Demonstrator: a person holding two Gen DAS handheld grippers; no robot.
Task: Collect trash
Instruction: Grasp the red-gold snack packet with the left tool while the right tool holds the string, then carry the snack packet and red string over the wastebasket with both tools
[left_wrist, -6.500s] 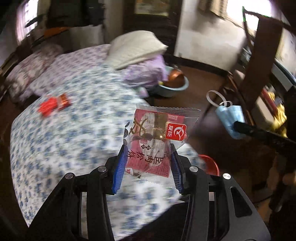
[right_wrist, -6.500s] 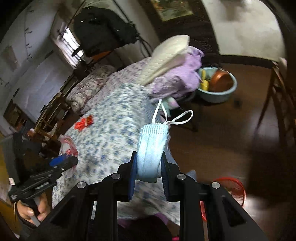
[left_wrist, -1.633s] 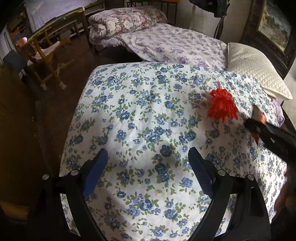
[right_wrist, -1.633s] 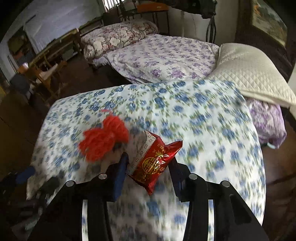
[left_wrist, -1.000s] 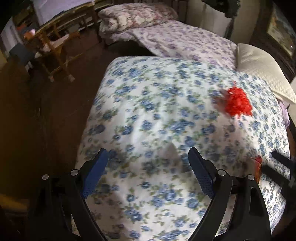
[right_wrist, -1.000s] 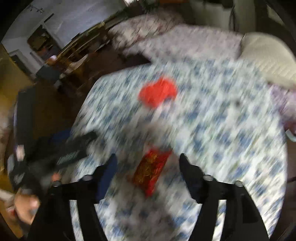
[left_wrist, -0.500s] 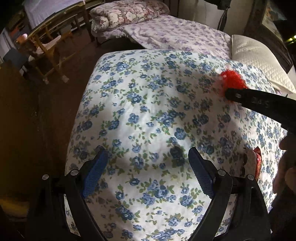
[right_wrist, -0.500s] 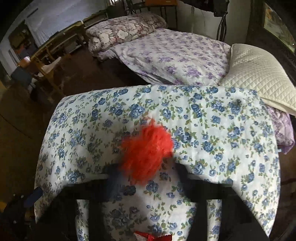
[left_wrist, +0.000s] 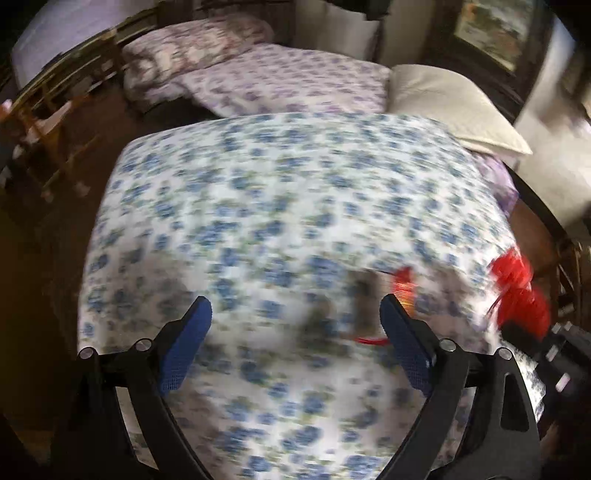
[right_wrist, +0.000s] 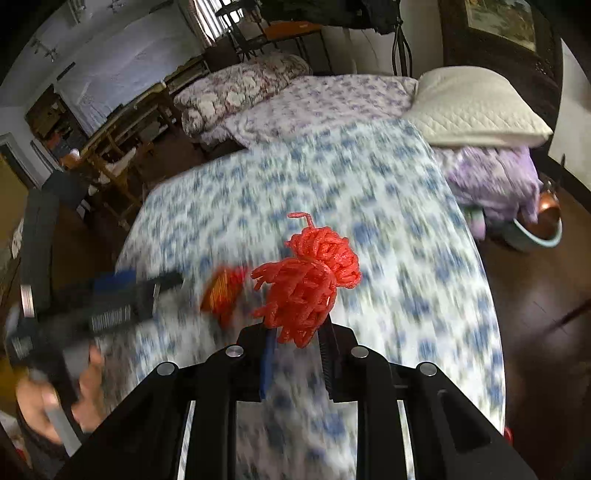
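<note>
Right claw (right_wrist: 295, 345): jaws easing open a little, pads clamped on the base of a red yarn bundle (right_wrist: 308, 284), held above the flowered bedspread (right_wrist: 388, 206). Light, soft, springy, I judge; best pinched at its dense middle. Left claw (left_wrist: 295, 328): spread wide, empty. Red wrapper (left_wrist: 402, 286) lies on the bedspread just beside its right finger: thin, crinkly, probably slippery.

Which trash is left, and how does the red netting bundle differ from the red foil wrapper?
The red netting bundle is a fluffy wad gripped in the right claw, lifted; the red foil wrapper is flat, shiny and lies on the floral quilt, ungripped. Both are red.
</note>
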